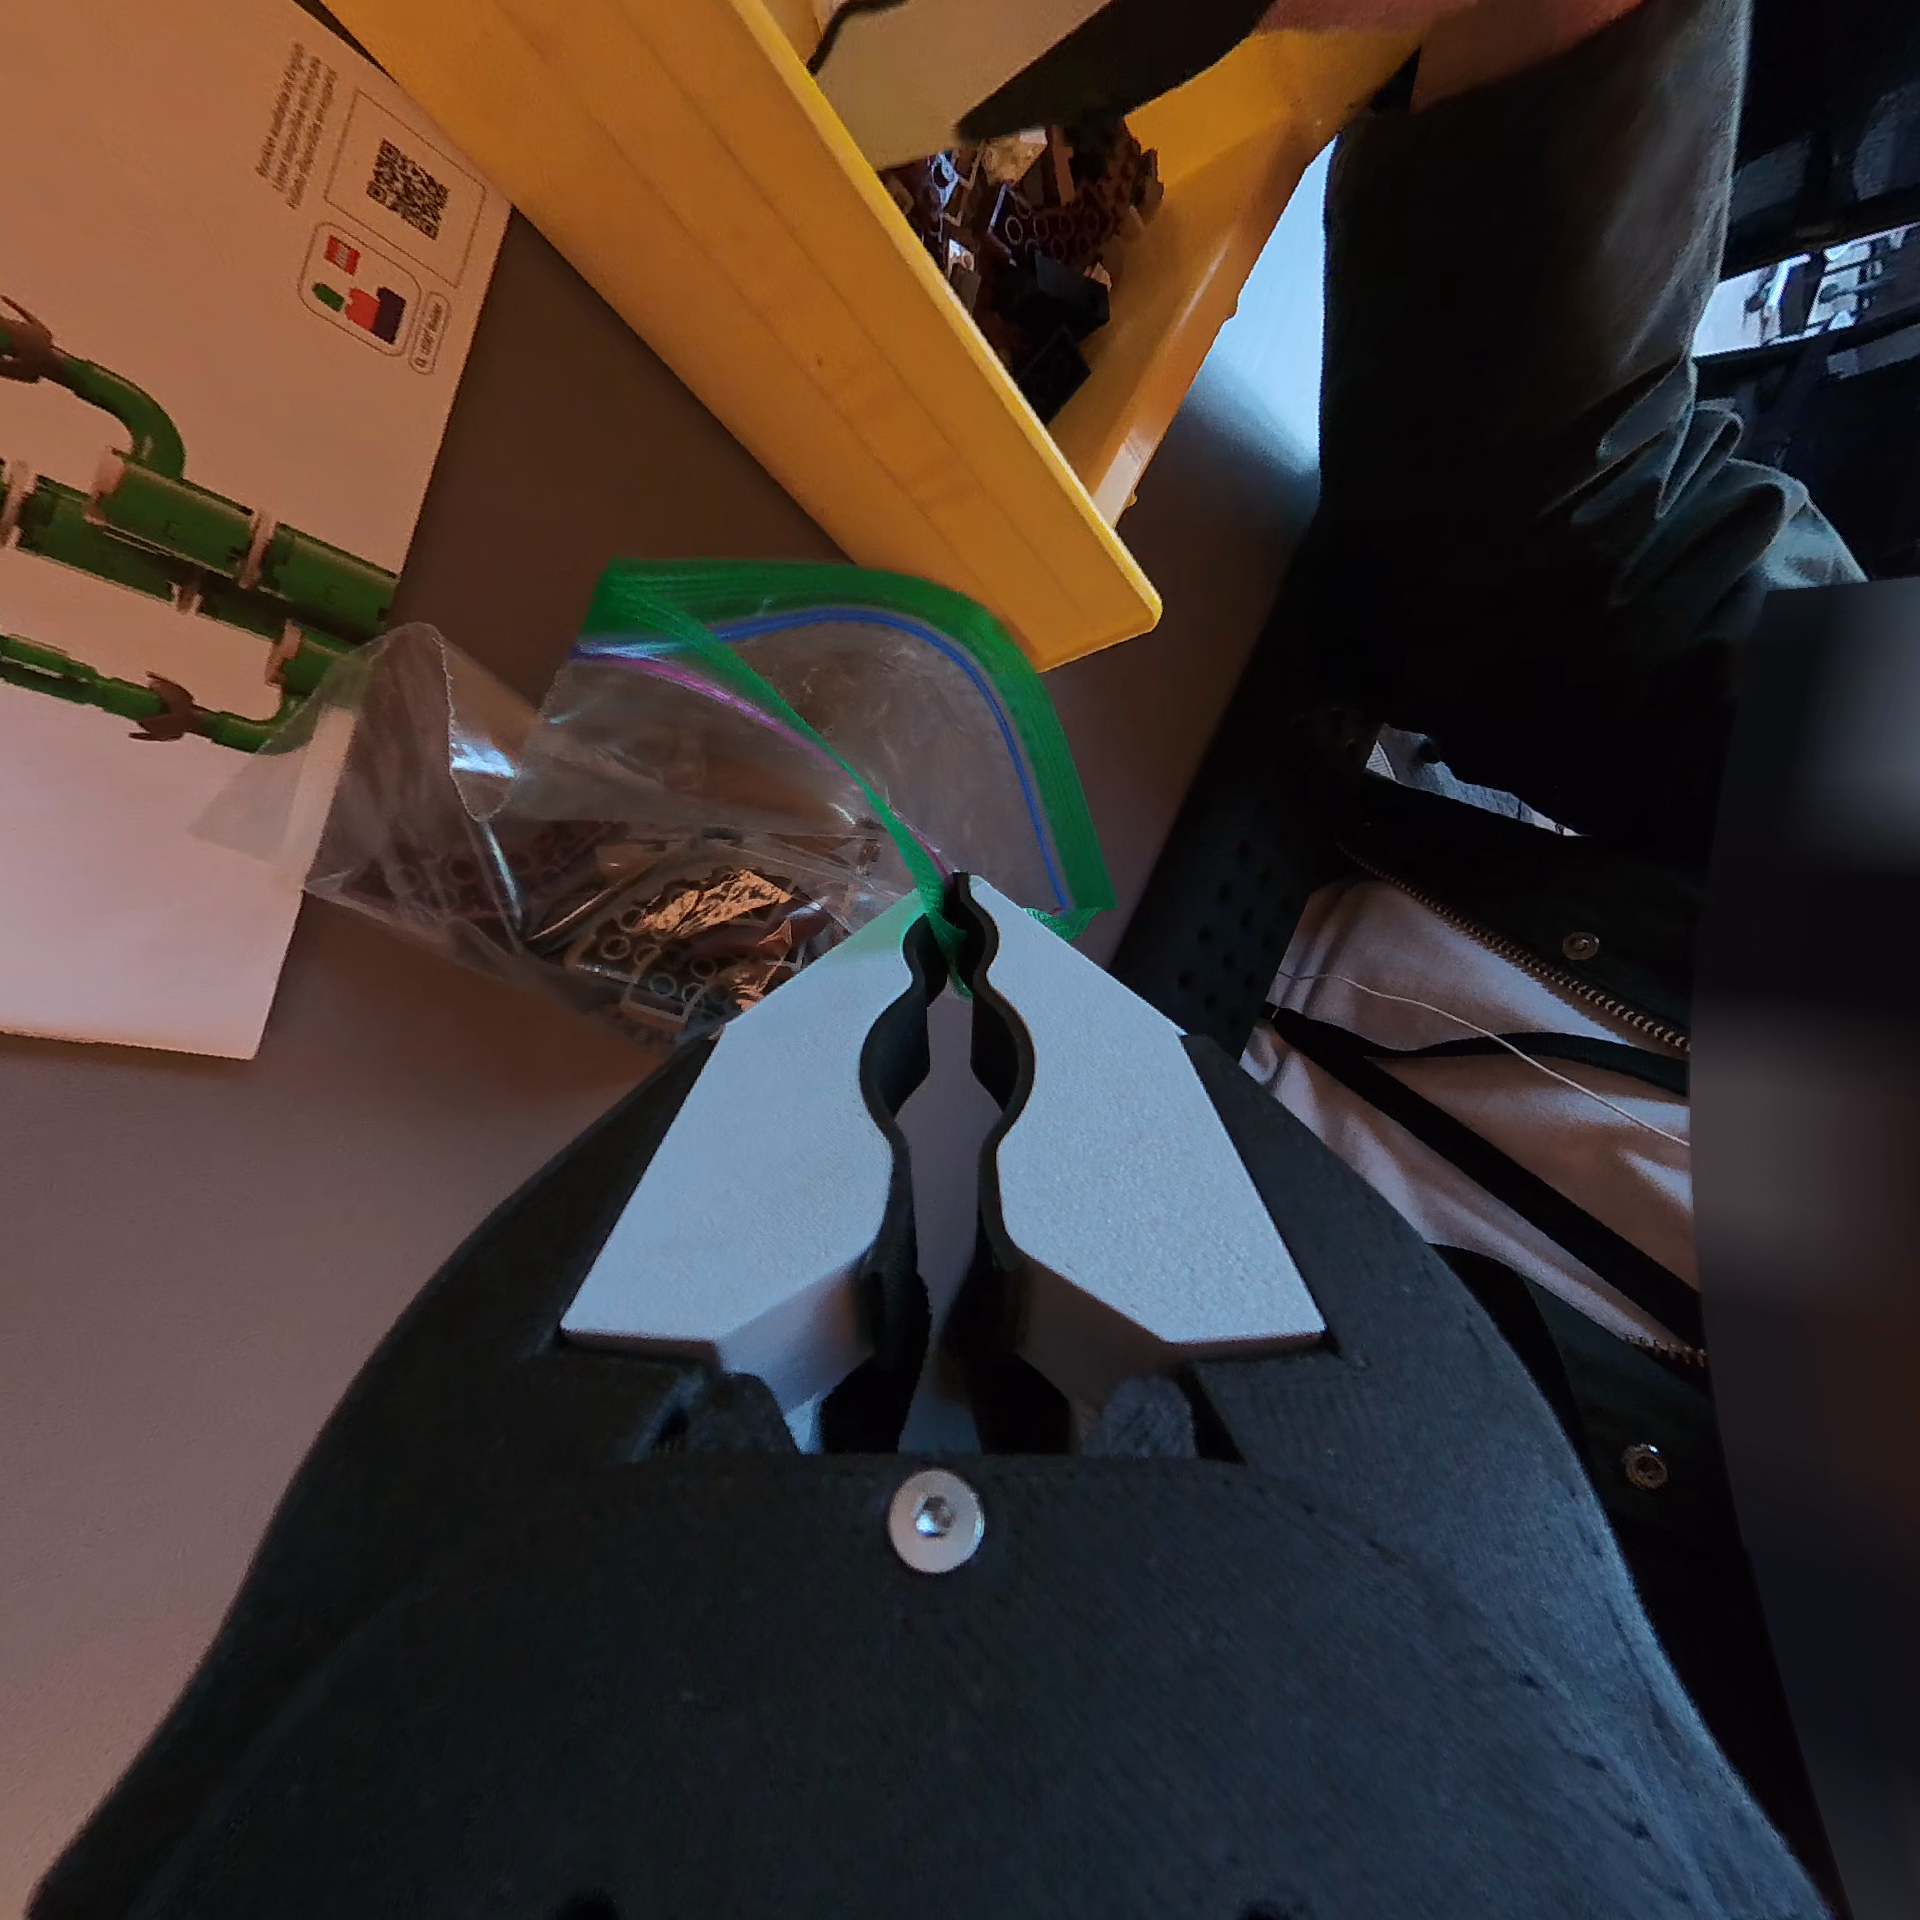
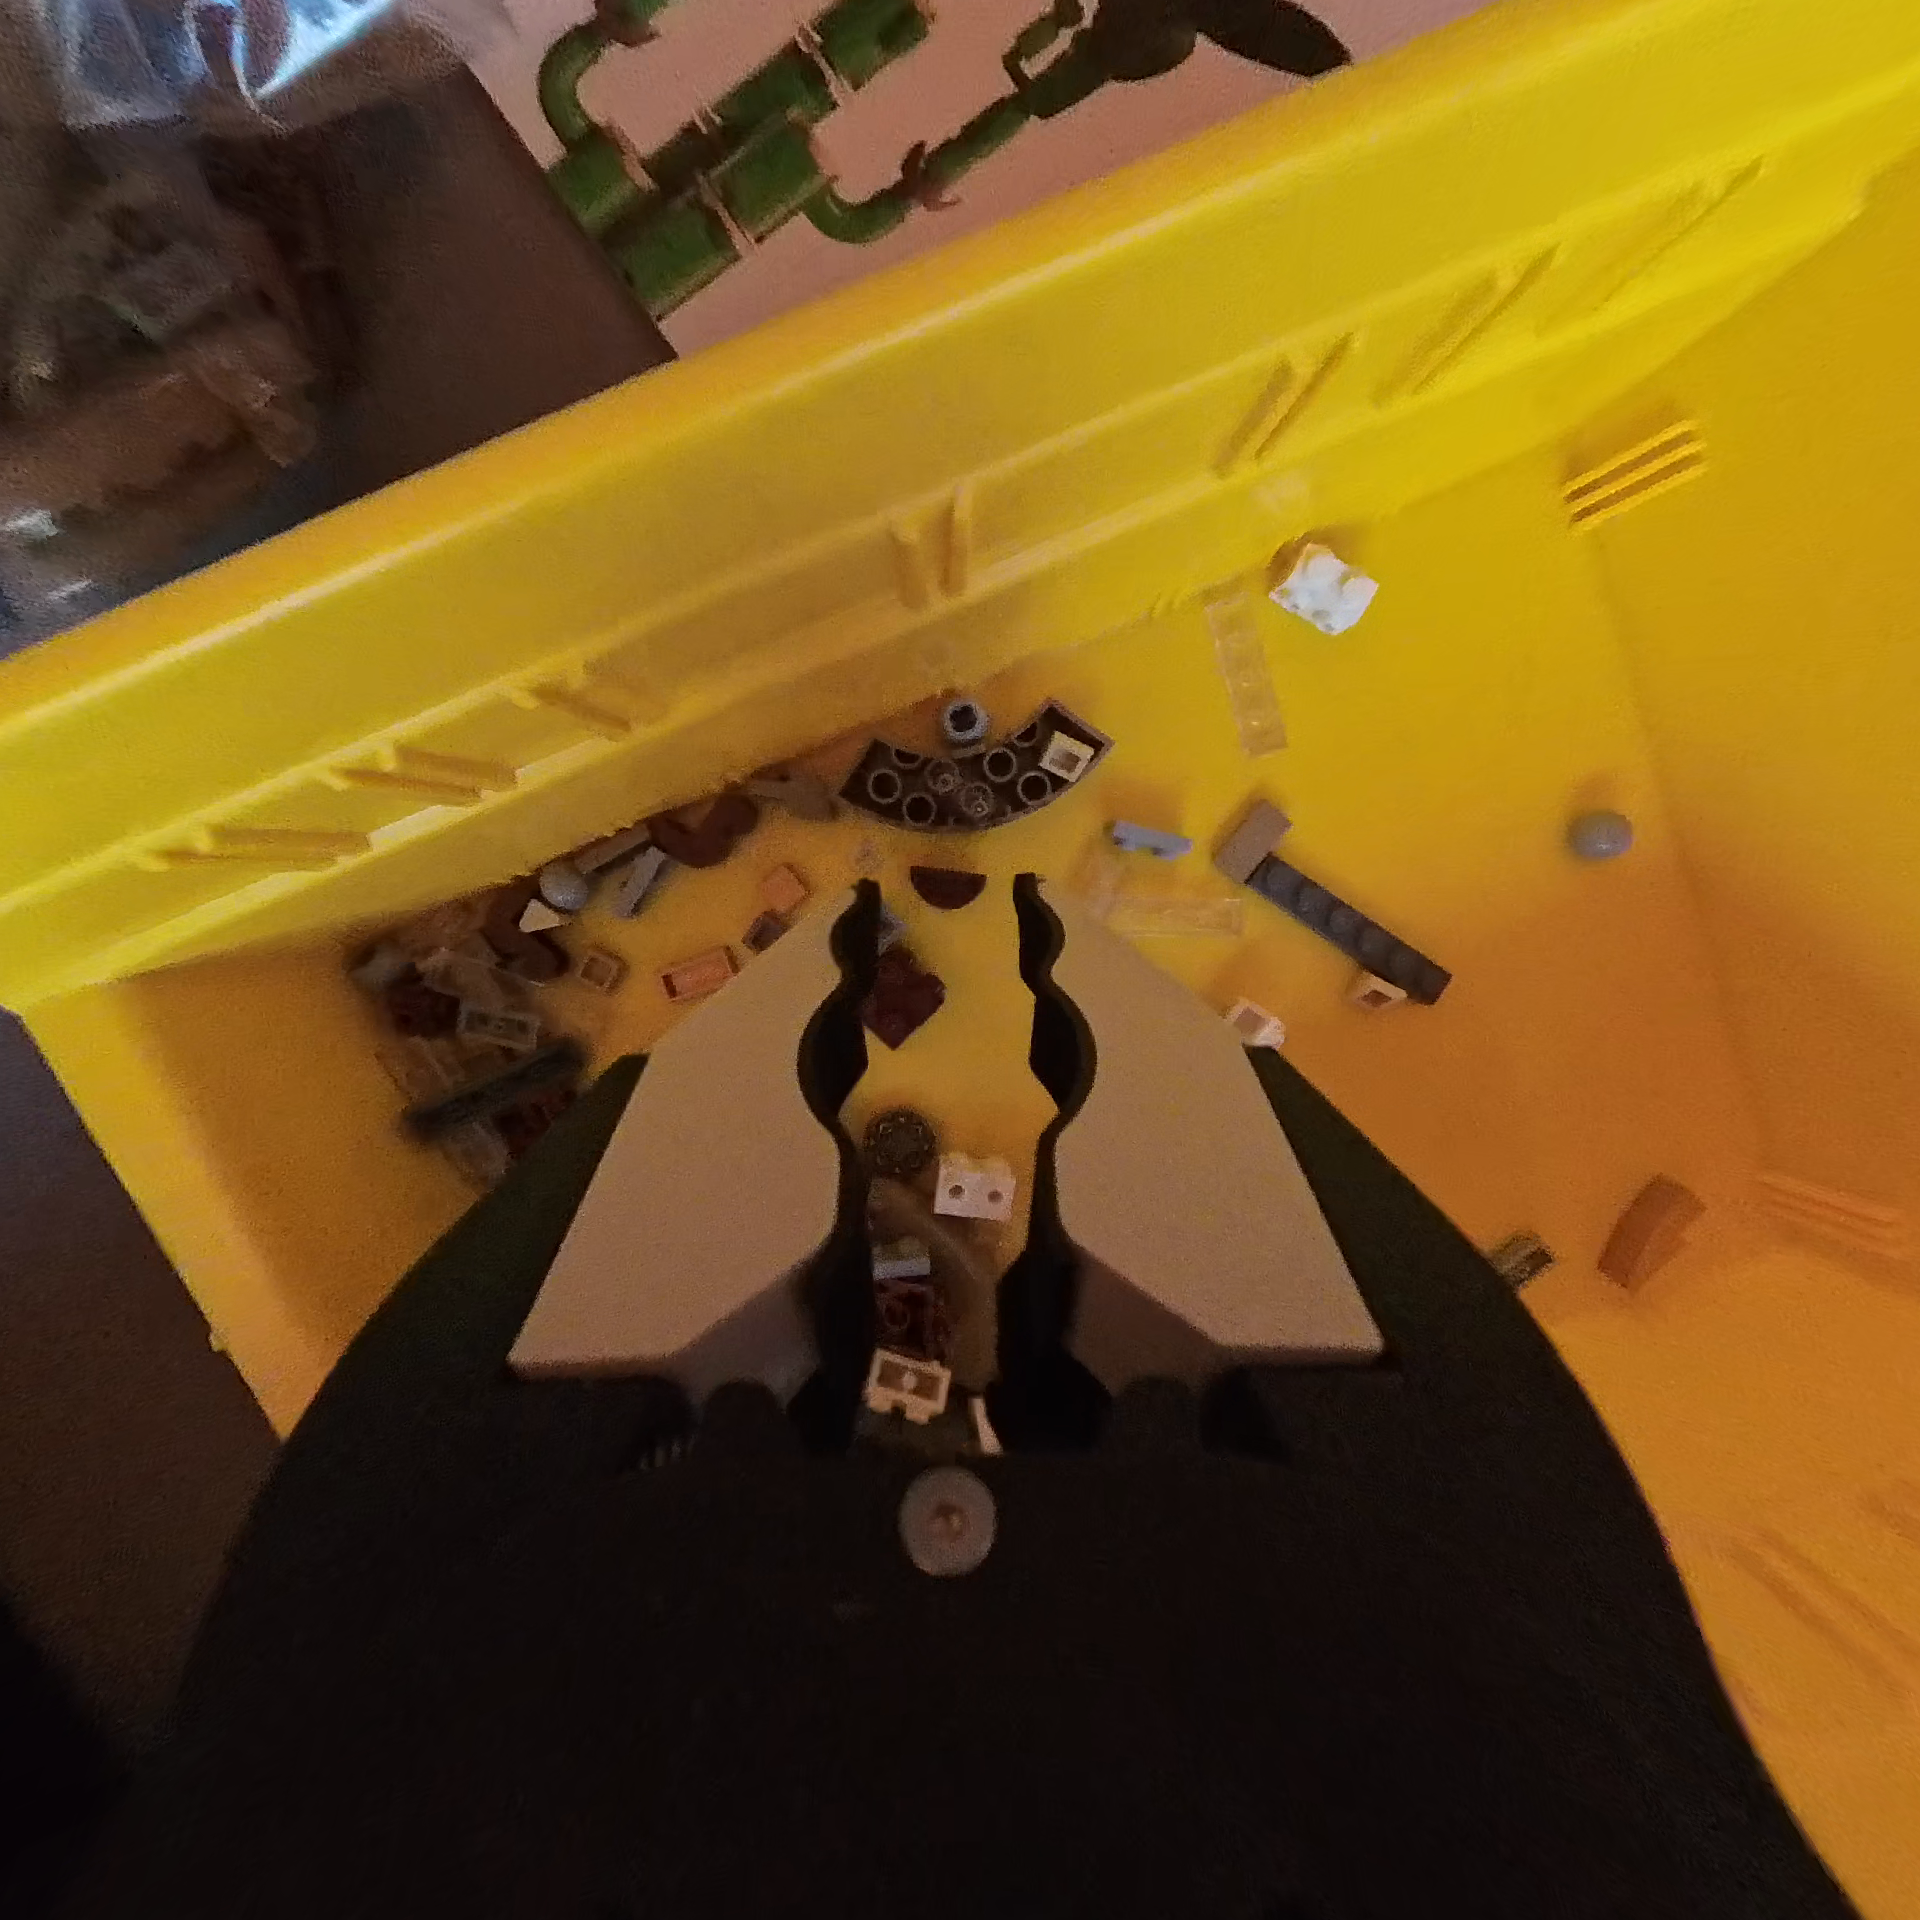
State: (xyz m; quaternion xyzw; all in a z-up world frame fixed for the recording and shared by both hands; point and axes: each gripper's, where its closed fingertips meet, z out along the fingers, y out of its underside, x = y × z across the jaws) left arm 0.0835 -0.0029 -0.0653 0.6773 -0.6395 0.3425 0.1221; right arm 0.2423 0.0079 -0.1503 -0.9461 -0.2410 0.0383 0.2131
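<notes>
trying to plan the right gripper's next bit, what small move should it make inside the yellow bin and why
Probably ease the right gripper down and shut it on the dark brown brick. Its fingers are open inside the yellow bin, and that brick lies between them. The left gripper already pinches the green zip edge of the plastic bag.

Yellow bin [image 2: 727, 582], green-edged clear bag [image 1: 727, 790], brown bricks [image 2: 914, 997].

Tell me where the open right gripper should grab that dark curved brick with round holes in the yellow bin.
Judging by its shape, grip the dark curved brick across its narrow arc width, outer edge to inner edge, coming straight down. The bin wall crowds its far side, so the right gripper probably fits best near mid-arc.
</notes>
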